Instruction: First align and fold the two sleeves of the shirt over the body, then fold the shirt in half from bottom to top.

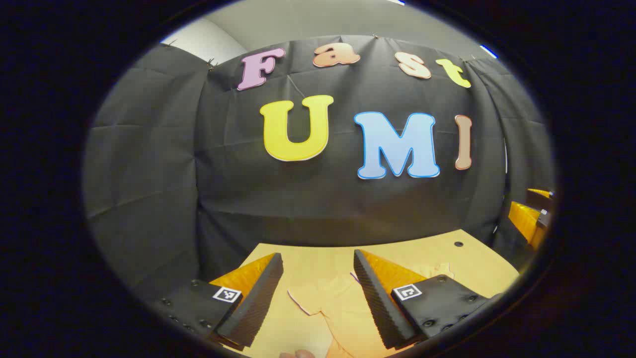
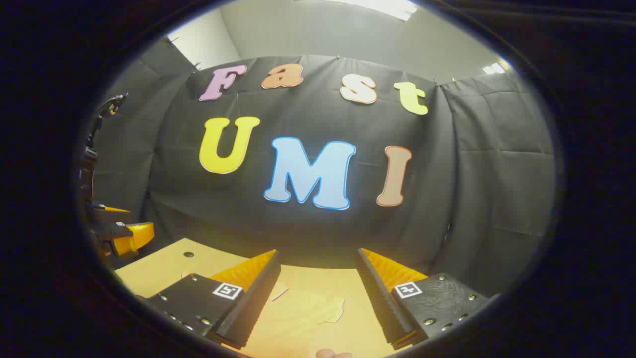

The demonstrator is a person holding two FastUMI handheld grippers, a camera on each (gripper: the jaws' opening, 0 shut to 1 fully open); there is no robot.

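- Shirt (image 1: pixel 343 308) lies flat on the table (image 1: pixel 477 268), pale against the wood, one sleeve (image 1: pixel 310 298) spread outward.
- We hold the left gripper (image 1: pixel 318 293) above it, fingers spread wide, gripping nothing.
- We hold the right gripper (image 2: pixel 318 293) likewise released over the other sleeve (image 2: pixel 318 308).
- We judge both are raised to line up the sleeve folds, not yet made.

The left gripper (image 1: pixel 318 298) has two wedge-shaped fingers with ridged inner pads (image 1: pixel 373 298), each bolted to a black textured mounting plate (image 1: pixel 439 303) studded with round screws; a small square black-and-white marker tag (image 1: pixel 227 294) sits on each plate. The right gripper (image 2: pixel 318 298) is built alike, with the same ribbed pads (image 2: pixel 380 298), screwed plates (image 2: pixel 437 298) and square tags (image 2: pixel 227 290).
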